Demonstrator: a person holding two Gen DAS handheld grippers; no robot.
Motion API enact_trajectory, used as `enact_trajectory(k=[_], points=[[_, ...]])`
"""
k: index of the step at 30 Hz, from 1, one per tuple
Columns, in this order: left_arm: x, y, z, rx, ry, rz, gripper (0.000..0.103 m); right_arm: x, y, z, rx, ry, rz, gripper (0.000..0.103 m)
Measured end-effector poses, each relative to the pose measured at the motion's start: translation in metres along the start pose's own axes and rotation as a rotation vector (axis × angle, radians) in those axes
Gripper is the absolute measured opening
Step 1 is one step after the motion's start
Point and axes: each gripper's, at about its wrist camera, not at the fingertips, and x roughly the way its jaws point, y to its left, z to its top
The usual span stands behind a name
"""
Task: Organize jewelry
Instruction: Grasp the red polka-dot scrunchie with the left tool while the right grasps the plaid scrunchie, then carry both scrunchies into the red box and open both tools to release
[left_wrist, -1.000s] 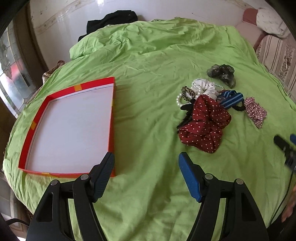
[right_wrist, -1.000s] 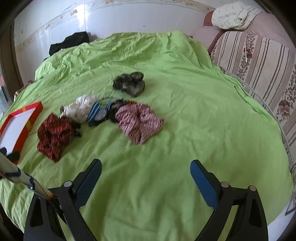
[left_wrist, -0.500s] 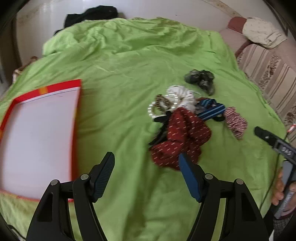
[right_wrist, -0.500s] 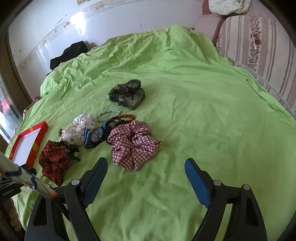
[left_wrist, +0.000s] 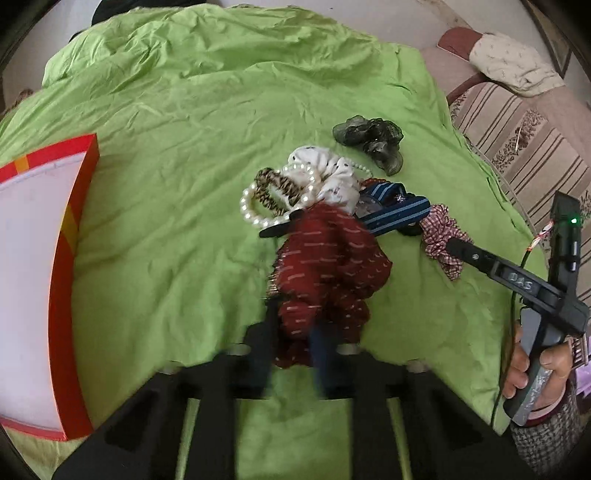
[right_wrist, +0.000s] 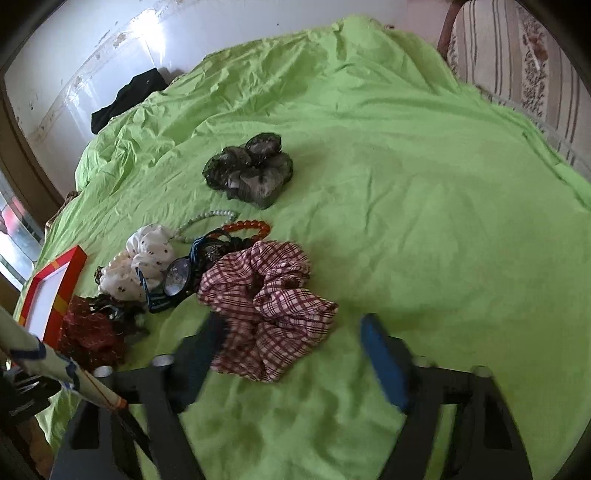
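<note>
A pile of hair ties and jewelry lies on the green sheet (left_wrist: 177, 122). My left gripper (left_wrist: 293, 332) is closing, and its blurred fingers pinch the near end of the red dotted scrunchie (left_wrist: 332, 258). My right gripper (right_wrist: 291, 325) is also closing around the plaid scrunchie (right_wrist: 266, 295). Its left finger touches the cloth while the blue right pad (right_wrist: 384, 362) stands apart. Behind lie a white scrunchie (left_wrist: 328, 173), a pearl bracelet (left_wrist: 251, 210), a blue-strapped watch (right_wrist: 177, 277), an orange bead bracelet (right_wrist: 251, 225) and a dark gauze scrunchie (right_wrist: 251, 173).
A red box with a white inside (left_wrist: 29, 277) lies at the left on the sheet. A striped sofa (left_wrist: 517, 140) runs along the right. A black cloth (right_wrist: 129, 96) sits at the far edge. A person's hand (left_wrist: 532, 365) grips the right gripper's handle.
Both grippers came forward and down onto the pile. The left jaws closed in on the red scrunchie. The right jaws narrowed around the plaid scrunchie.
</note>
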Motion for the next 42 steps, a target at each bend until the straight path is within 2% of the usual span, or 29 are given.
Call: enact_trajectory(k=[2, 3, 9, 13, 21, 23, 24, 28, 30, 32, 36, 39, 42], points=[[-0.011, 0.003, -0.002, -0.028, -0.018, -0.027, 0.011, -0.004, 0.002, -0.002, 0.008, 0.005, 0.009, 0.016], [-0.017, 0.005, -0.003, -0.032, -0.028, -0.036, 0.01, -0.009, 0.003, -0.003, 0.015, -0.004, 0.016, 0.012], [-0.079, 0.011, -0.011, -0.033, -0.137, -0.105, 0.01, -0.043, 0.008, -0.008, 0.024, -0.043, 0.023, 0.008], [-0.119, 0.027, -0.013, -0.074, -0.202, -0.167, 0.01, -0.065, 0.016, -0.012, 0.01, -0.065, 0.025, 0.008], [-0.164, 0.087, -0.02, -0.258, -0.192, -0.543, 0.01, -0.102, 0.05, -0.02, -0.05, -0.079, 0.093, 0.007], [-0.174, 0.099, -0.024, -0.272, -0.196, -0.613, 0.01, -0.111, 0.063, -0.023, -0.076, -0.087, 0.119, 0.007], [-0.181, 0.105, -0.026, -0.278, -0.206, -0.624, 0.01, -0.114, 0.069, -0.024, -0.091, -0.091, 0.131, 0.007], [-0.202, 0.132, -0.032, -0.329, -0.251, -0.615, 0.01, -0.124, 0.097, -0.027, -0.146, -0.091, 0.182, 0.007], [-0.208, 0.146, -0.032, -0.368, -0.278, -0.57, 0.01, -0.124, 0.114, -0.026, -0.17, -0.076, 0.213, 0.007], [-0.214, 0.159, -0.03, -0.388, -0.297, -0.456, 0.01, -0.123, 0.127, -0.026, -0.187, -0.059, 0.237, 0.007], [-0.205, 0.177, -0.017, -0.391, -0.28, -0.101, 0.01, -0.114, 0.165, -0.024, -0.228, -0.012, 0.294, 0.007], [-0.192, 0.188, -0.002, -0.38, -0.273, 0.019, 0.01, -0.1, 0.195, -0.018, -0.259, 0.025, 0.319, 0.007], [-0.175, 0.202, 0.013, -0.378, -0.272, 0.087, 0.01, -0.082, 0.232, -0.009, -0.295, 0.048, 0.324, 0.007]])
